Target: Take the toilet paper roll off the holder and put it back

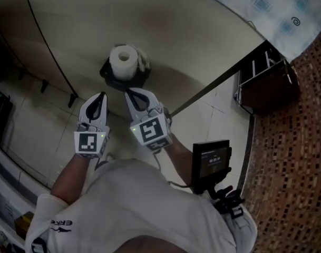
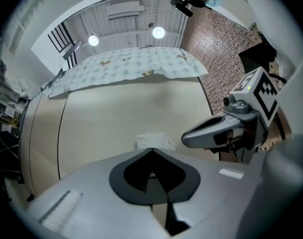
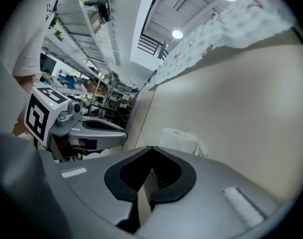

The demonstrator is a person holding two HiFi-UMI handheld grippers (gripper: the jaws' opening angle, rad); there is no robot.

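Toilet paper roll [image 1: 123, 60] seated on black holder [image 1: 108, 74] at upper centre, left gripper [image 1: 101, 96] and right gripper [image 1: 130, 93] just below (side by side), both jaws pressed together on nothing.

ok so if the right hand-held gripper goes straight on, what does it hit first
Most likely the toilet paper roll on its holder. The shut right hand-held gripper aims at it, though depth is unclear.
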